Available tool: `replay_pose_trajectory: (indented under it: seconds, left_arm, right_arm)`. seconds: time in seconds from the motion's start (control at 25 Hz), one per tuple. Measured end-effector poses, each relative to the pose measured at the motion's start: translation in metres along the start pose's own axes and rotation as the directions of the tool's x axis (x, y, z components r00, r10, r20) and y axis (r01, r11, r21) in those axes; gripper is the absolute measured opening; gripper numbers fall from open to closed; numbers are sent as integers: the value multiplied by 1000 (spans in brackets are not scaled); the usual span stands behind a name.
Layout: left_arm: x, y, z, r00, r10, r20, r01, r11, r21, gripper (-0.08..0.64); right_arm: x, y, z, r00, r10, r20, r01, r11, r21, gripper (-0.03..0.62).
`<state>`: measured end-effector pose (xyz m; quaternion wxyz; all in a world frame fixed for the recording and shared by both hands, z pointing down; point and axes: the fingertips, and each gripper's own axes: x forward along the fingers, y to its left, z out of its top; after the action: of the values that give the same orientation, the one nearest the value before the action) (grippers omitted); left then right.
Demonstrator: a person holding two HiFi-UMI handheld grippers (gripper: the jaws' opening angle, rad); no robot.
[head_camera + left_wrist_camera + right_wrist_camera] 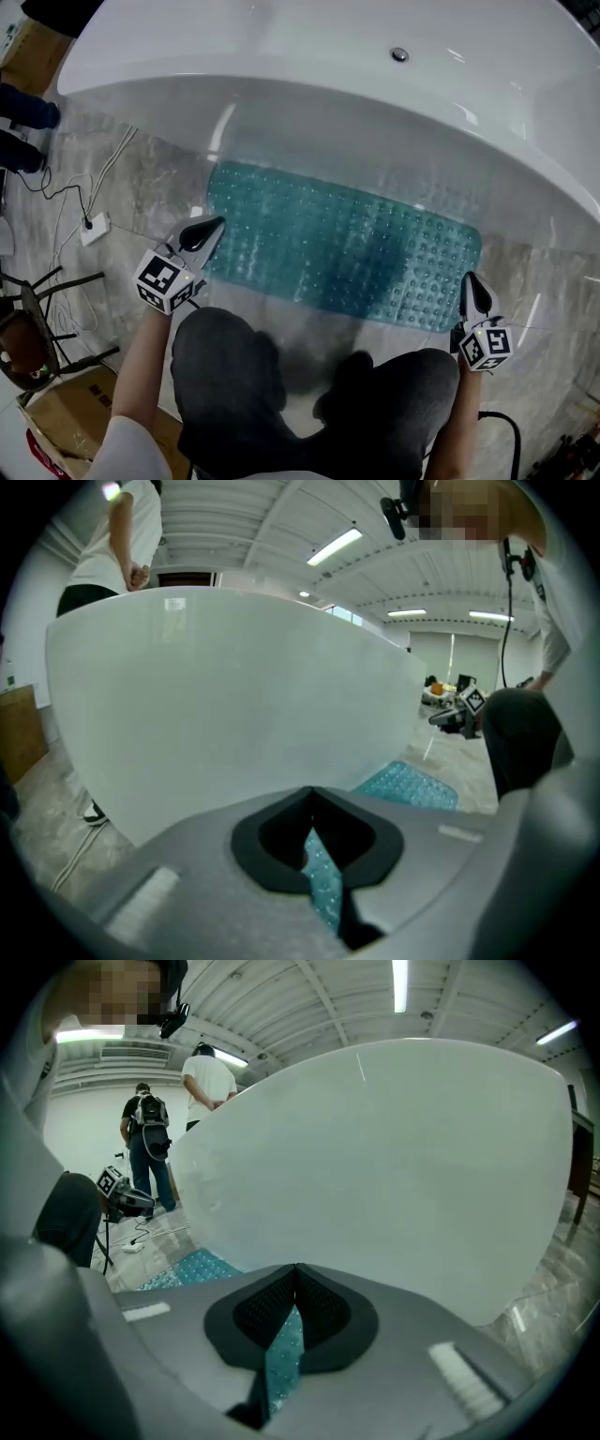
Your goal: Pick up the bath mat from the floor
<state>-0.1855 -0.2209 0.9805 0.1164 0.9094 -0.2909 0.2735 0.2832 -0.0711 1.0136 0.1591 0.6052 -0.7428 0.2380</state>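
A teal, bumpy bath mat (337, 244) lies on the marble floor along the foot of a white bathtub (375, 84). My left gripper (211, 225) is at the mat's left end, its jaws shut on the mat's edge. In the left gripper view a strip of teal mat (323, 883) runs between the closed jaws of that gripper (311, 797). My right gripper (468, 278) is at the mat's near right corner, also shut on it. In the right gripper view the mat (281, 1349) shows between the shut jaws of the right gripper (296, 1271).
The tub wall rises right behind the mat. A white cable and socket (94, 228) lie on the floor at the left, with a dark chair frame (33, 323) and a cardboard box (56, 417) nearer. The person's knees (309, 394) are just behind the mat. Two people (178, 1119) stand beyond.
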Motion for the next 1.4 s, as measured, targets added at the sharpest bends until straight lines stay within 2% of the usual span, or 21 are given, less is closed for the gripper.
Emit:
replay_pose_trajectory:
  seconds: [0.28,0.68,0.88,0.96,1.04,1.16,1.24,1.32,1.4]
  left_arm:
    - [19,11,-53,1000,27,-11,-27,999,-31,2]
    - [50,13,-122,998,20,-53,-25,996,-91,2]
    - [54,29,-153,996,70,-62,-78,987,-143,2]
    - [52,42,-170,992,106,-69,-118,976,-184,3]
    - [51,59,-191,985,148,-85,-165,956,-244,3]
    - [47,88,-235,970,193,-146,-233,906,-353,5]
    - [46,104,-265,959,197,-204,-266,877,-401,74]
    - [46,116,-287,947,202,-250,-292,866,-405,89]
    - [47,124,-297,936,214,-281,-311,876,-370,95]
  right_arm:
    - [21,-8,-32,1000,1,-21,-1,1000,9,6]
    - [62,0,-93,994,44,-97,-40,998,43,6]
    - [73,4,-114,991,57,-119,-49,997,63,-5]
    - [76,4,-122,989,66,-132,-56,996,74,11]
    - [80,1,-133,986,71,-148,-58,994,92,44]
    - [81,-8,-152,981,63,-183,-41,992,123,82]
    - [81,-17,-167,976,55,-209,-28,991,134,83]
    - [80,-28,-179,973,41,-228,-10,991,136,83]
    - [78,-37,-189,970,24,-243,10,990,139,83]
